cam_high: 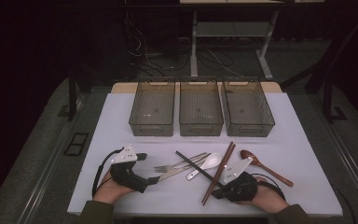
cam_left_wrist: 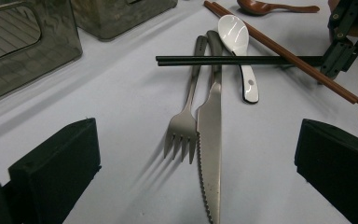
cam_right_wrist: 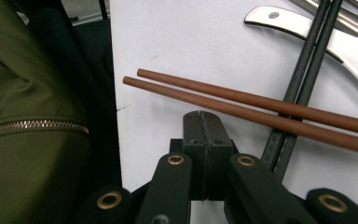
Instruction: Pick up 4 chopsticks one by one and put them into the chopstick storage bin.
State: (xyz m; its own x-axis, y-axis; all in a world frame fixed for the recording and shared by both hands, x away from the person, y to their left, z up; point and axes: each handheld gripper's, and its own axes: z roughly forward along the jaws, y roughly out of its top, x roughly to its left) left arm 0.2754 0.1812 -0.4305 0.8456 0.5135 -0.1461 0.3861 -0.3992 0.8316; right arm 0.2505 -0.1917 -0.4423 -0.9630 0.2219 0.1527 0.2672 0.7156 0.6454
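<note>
While you are resting both hands at the near edge of the surface (cam_high: 121, 116), the cutlery is lying in a loose heap between them, within reach of either side, apparently waiting to be sorted.

Item, right tongs (cam_right_wrist: 204, 122): you are keeping these pressed fully together with nothing between the pads; the tips are sitting just short of the brown chopsticks (cam_right_wrist: 261, 108) and beside the black chopsticks (cam_right_wrist: 303, 70), without pinching either. My reading is that the brown pair is the thing you are going for.

Item, left tongs (cam_left_wrist: 191, 154): you are holding these spread wide, gripping nothing, aimed along the knife (cam_left_wrist: 209, 126) and the fork (cam_left_wrist: 186, 121), which are lying side by side between the two pads without touching them.

Item, white spoon (cam_left_wrist: 240, 51): lying under the black chopsticks that are crossing the pile.

Item, wooden spoon (cam_high: 265, 167): lying apart from the pile, to the right.

Item, three wire bins (cam_high: 200, 108): standing in a row at the far side, all holding nothing, seemingly one per kind of utensil.
</note>
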